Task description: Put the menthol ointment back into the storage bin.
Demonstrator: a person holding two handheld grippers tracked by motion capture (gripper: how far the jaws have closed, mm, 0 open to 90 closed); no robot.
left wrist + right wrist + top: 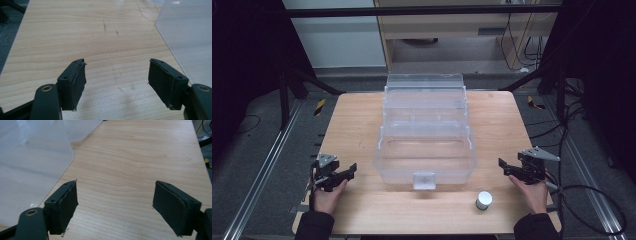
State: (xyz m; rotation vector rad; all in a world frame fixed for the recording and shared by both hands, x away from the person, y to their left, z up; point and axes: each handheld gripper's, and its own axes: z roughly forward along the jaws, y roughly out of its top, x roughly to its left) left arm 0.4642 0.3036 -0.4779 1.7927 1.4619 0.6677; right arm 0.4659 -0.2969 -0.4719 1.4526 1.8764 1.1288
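Note:
A clear plastic box (pixel 426 156) with its lid folded back stands in the middle of the wooden table (pixel 357 120); a clear latch (pixel 424 180) sits on its front wall. A small white cylinder with a green base (pixel 484 200) stands on the table in front of the box's right corner. My left gripper (pixel 351 170) is held low at the table's left, open, nothing between its pads (pixel 73 82); the box's side (pixel 186 32) lies to its right. My right gripper (pixel 504 166) is held at the right of the box (pixel 30 167), open and empty.
The table's front edge runs just below the person's hands. Metal rails (pixel 267 165) run along the floor to the left and right. Black frame legs (pixel 287 95) stand at the far corners, and cables (pixel 582 195) lie on the floor at the right.

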